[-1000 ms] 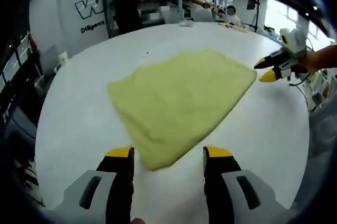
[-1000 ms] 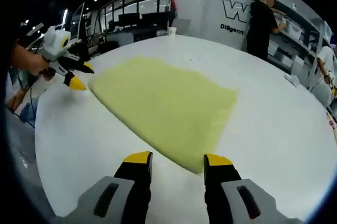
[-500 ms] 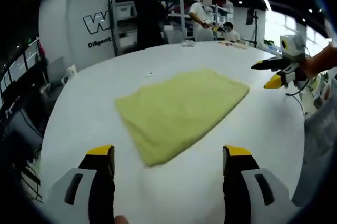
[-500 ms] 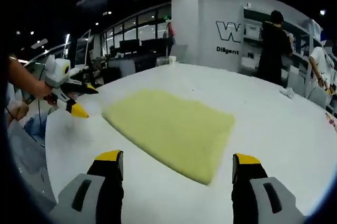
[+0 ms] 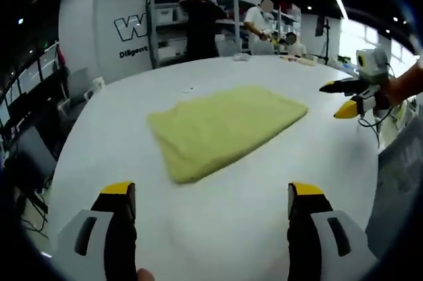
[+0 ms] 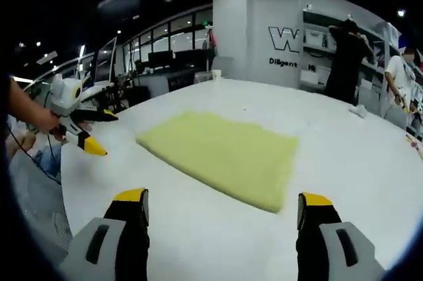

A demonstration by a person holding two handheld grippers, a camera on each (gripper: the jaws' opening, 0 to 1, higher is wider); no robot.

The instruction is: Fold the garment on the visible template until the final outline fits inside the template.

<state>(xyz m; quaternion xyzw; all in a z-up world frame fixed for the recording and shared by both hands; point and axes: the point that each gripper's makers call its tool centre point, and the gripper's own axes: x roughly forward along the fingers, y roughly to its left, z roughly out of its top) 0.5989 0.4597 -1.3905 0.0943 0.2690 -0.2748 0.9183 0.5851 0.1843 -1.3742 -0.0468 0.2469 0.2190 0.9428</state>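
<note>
The garment [image 5: 221, 125] lies flat on the white counter [image 5: 264, 215] as a folded yellow-green four-sided pad, roughly mid-counter, and neither gripper touches it. I can't make out any template outline on the counter in either view, so you can't confirm the fit from here; the main risk is calling it done with an edge over the line. Your left gripper [image 5: 210, 196] is wide open, empty, hovering short of the near corner; your right gripper [image 6: 221, 203] is also wide open and empty, off the opposite corner. In the left gripper view the right one [image 5: 347, 99] hangs in the air just off the far right edge. If you go back in, watch two things: pinching only the top layer would peel the fold open, and dragging a corner would slide the whole pad, since nothing pins it to the smooth counter. People are working at shelving [image 5: 178, 23] behind, well apart from the garment.
</note>
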